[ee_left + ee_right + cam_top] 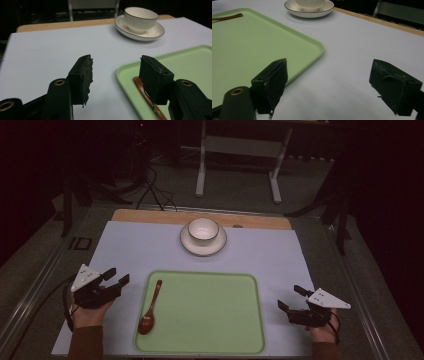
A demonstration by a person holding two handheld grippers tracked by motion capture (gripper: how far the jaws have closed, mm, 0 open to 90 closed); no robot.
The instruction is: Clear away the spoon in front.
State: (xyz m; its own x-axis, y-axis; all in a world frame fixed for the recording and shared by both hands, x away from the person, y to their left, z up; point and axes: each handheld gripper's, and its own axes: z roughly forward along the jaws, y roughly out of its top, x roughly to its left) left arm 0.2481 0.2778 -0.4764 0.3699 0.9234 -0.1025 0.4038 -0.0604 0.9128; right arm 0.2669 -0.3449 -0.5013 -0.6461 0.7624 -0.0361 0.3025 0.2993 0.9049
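Pale-covered worktop point(125, 250): brown wooden spoon point(150, 310) lies at the green plastic tray's point(210, 340) left edge. Left gripper point(116, 276) and right gripper point(291, 297) are held released, empty; no step begun, spoon judged nearest target.

A pale green tray point(210, 315) with rounded corners lies flat on a light mat, near the person's edge. A dark reddish-brown spoon point(150, 310) lies in the tray along its left side, bowl toward the person, handle pointing away and slightly right. Beyond the tray, well apart from it, a white cup point(203, 229) with a thin dark rim stands upright on a matching saucer point(187, 244) at the mat's far edge.
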